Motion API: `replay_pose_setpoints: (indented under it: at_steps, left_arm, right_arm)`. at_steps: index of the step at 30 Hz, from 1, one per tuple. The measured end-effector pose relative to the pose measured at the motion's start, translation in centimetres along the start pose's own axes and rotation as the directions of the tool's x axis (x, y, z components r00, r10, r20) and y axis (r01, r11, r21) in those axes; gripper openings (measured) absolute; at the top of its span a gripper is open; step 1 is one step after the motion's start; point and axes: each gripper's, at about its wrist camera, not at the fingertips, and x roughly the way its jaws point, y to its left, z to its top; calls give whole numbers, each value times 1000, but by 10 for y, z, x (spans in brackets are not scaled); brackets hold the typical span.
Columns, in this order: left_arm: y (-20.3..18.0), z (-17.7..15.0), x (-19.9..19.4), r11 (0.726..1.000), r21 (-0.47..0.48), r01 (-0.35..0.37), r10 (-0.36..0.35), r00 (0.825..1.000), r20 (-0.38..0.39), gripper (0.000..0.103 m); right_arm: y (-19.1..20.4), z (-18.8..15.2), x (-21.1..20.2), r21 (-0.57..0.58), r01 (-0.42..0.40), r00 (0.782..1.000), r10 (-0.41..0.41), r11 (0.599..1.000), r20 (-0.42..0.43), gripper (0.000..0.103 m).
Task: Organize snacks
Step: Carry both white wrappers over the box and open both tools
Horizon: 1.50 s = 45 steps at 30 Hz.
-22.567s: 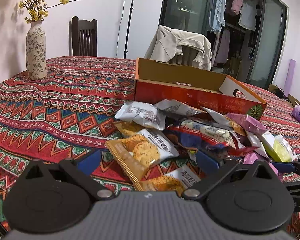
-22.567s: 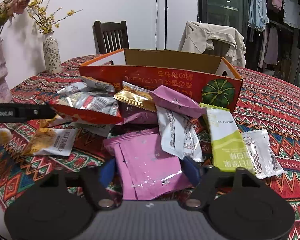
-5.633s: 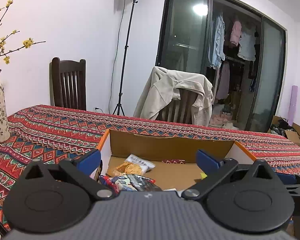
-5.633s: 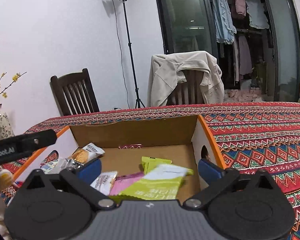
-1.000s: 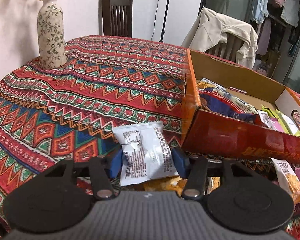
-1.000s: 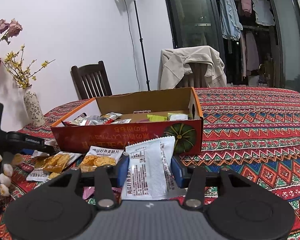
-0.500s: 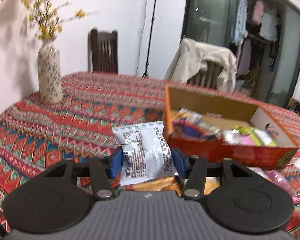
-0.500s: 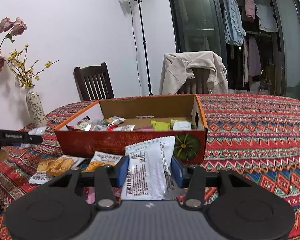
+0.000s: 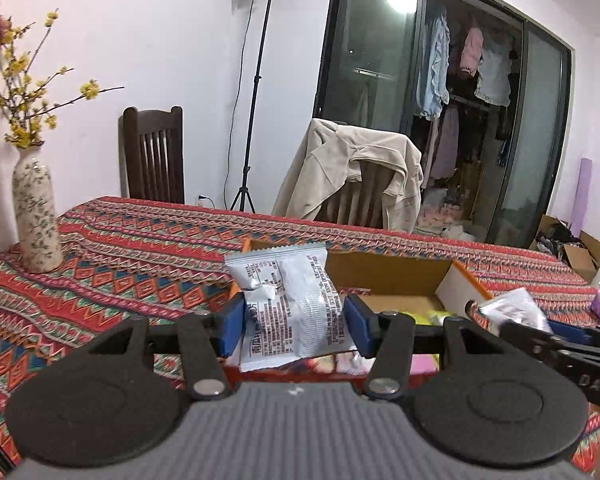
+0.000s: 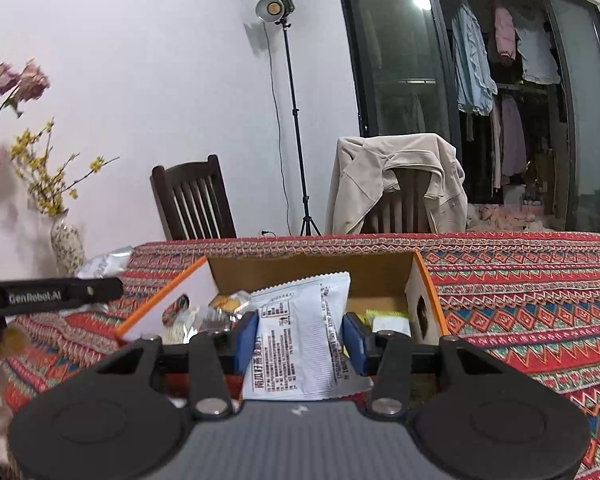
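Left claw (image 9: 294, 322), blue pads clamped on a silver snack packet (image 9: 290, 300), held upright above the near edge of the cardboard box (image 9: 384, 270). Right claw (image 10: 300, 338), likewise closed on a white snack packet (image 10: 300, 334), box (image 10: 312, 270) at 12 o'clock with more snacks inside. Vase (image 9: 34, 216) at 10 o'clock on patterned tablecloth (image 9: 140, 256).

Each gripper is built alike: the left gripper (image 9: 294, 322) and right gripper (image 10: 300, 342) have blue pads (image 9: 232, 326) on black linkage arms, silver pivot screws, a ribbed grey body flanked by black discs. White "GenRobot.AI" lettering is printed at the right view's left edge.
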Motion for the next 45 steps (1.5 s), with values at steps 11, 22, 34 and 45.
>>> replay_pose_setpoints:
  at_steps: [11, 22, 34, 45]
  left_arm:
    - [-25, 17, 40, 1000, -28, -7, 8, 999, 37, 54]
    - [-24, -6, 78, 999, 3, -32, 32, 999, 42, 54]
    - [-17, -12, 66, 999, -33, -26, 29, 995, 93, 103]
    - [-15, -9, 55, 999, -47, -15, 20, 994, 112, 103]
  right_arm:
    - [3, 25, 57, 31, 40, 999, -40, 999, -23, 46]
    - [-10, -2, 96, 72, 8, 1000, -6, 997, -29, 46]
    - [-21, -9, 95, 99, 30, 999, -28, 995, -23, 103]
    - [-20, -10, 87, 77, 49, 999, -48, 996, -15, 103]
